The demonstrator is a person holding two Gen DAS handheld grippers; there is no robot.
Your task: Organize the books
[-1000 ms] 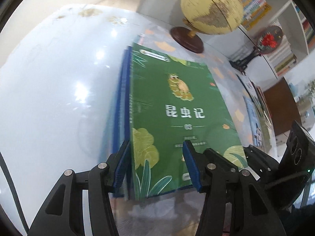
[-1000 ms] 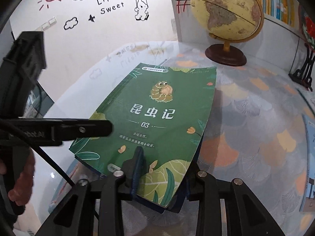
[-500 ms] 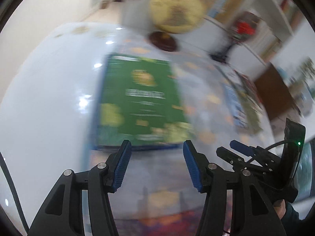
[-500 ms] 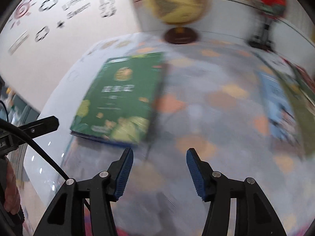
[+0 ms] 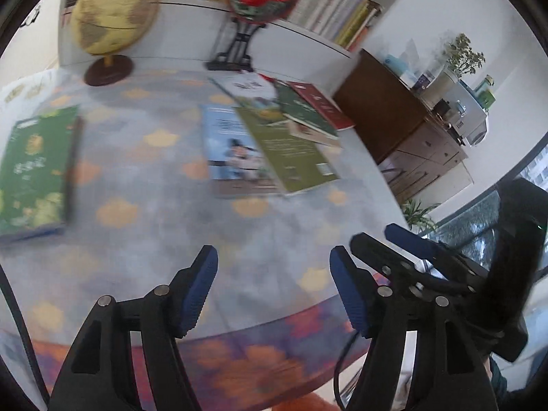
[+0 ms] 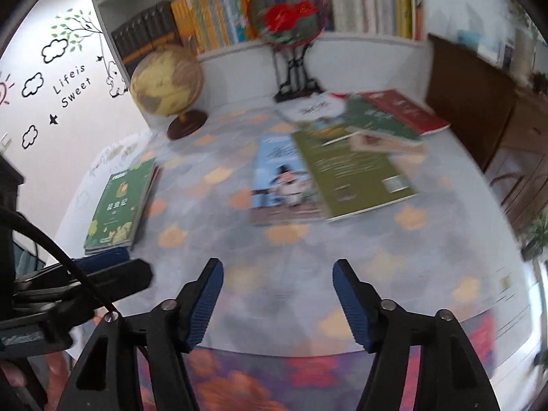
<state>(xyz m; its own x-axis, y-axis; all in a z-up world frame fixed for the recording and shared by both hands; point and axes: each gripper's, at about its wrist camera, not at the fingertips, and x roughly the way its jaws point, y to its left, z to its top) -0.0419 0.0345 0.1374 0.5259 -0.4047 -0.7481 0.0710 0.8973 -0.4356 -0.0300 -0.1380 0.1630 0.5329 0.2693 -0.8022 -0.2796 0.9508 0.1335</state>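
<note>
Green-covered book (image 6: pixel 118 202) lying flat atop a small stack at the left side of the round table (image 6: pixel 212 250), cover up, with no gripper touching it. Loose pile of books (image 6: pixel 342 157) spread near the table's middle and far right: an olive book (image 6: pixel 352 174) overlapping a blue-covered book (image 6: pixel 281 178), with a dark green book (image 6: pixel 380 120) and a red book (image 6: pixel 407 109) behind them. Globe (image 6: pixel 166 84) and a red-flowered fan on a stand (image 6: pixel 286 20) at the table's far edge, before a bookshelf (image 6: pixel 212 17). Left gripper (image 5: pixel 274 289) and right gripper (image 6: pixel 278 299) both above the near edge of the patterned tablecloth, each with jaws parted, having just been opening, and nothing between the blue pads. Motion blur softens most detail
</note>
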